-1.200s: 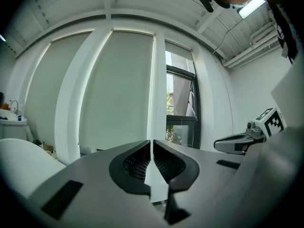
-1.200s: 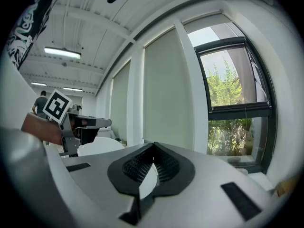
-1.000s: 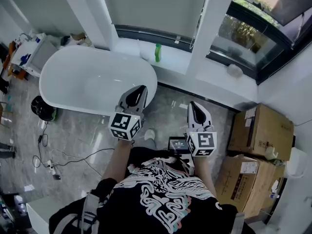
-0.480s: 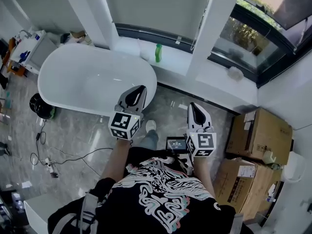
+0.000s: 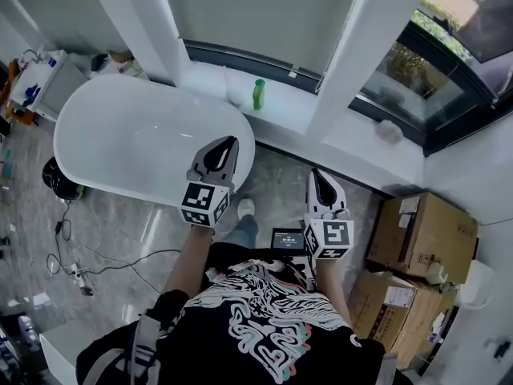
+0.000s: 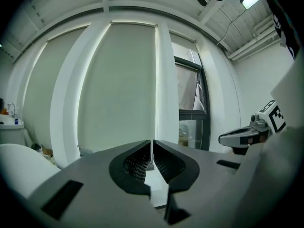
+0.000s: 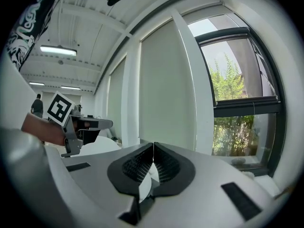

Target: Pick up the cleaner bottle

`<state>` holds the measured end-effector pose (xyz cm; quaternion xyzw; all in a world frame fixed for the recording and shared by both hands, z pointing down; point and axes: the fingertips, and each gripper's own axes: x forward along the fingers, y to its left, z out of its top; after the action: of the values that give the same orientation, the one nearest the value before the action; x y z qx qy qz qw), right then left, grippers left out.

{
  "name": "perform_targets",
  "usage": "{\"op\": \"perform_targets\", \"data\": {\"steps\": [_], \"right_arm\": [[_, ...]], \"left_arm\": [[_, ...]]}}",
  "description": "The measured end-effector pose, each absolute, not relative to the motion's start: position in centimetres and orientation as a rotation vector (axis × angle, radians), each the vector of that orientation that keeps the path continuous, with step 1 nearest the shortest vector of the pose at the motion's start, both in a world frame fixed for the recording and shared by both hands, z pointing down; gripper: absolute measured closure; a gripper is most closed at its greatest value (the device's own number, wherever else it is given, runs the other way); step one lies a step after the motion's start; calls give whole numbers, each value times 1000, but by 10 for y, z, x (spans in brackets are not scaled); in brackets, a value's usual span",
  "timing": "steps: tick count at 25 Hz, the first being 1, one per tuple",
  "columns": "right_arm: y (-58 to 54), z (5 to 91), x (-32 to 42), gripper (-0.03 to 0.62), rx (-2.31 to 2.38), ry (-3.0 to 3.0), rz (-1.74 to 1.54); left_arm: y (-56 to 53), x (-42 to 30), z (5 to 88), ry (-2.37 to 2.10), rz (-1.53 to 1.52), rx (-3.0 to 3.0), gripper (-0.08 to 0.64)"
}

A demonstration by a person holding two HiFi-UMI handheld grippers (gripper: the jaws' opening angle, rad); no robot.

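A green cleaner bottle [image 5: 258,94] stands upright on the white window ledge [image 5: 280,107] behind the bathtub, seen only in the head view. My left gripper [image 5: 232,142] is held over the tub's right end, well short of the bottle, its jaws shut with nothing between them [image 6: 152,156]. To the right, my right gripper [image 5: 317,172] hangs over the marble floor, also shut and empty [image 7: 153,161]. Both point toward the window wall. The bottle does not show in either gripper view.
A white bathtub [image 5: 120,139] fills the left side below the ledge. Cardboard boxes [image 5: 425,231] are stacked at the right wall. A pale round object [image 5: 388,130] lies on the right sill. Cables [image 5: 88,259] trail across the floor at left. A white pillar [image 5: 345,62] splits the ledge.
Both grippers and the person have moved forward toward the window ledge, so the tub and the bottle sit slightly lower and nearer in the head view. Both grippers' jaws stay shut.
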<state>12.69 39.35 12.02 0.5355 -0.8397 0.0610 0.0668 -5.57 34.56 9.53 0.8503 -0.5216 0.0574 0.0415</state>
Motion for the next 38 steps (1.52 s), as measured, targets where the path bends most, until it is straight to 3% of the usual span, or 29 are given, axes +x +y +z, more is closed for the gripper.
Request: {"op": "perform_targets", "data": {"steps": [19,38], "right_arm": [[165,132,98,565,1712,-2410,199],[96,126,76,565,1735,-2413,42]], "left_arm": [[116,-103,122,-1568,255,2607,529],[36,-118,139,-1593,210,2577,529]]}}
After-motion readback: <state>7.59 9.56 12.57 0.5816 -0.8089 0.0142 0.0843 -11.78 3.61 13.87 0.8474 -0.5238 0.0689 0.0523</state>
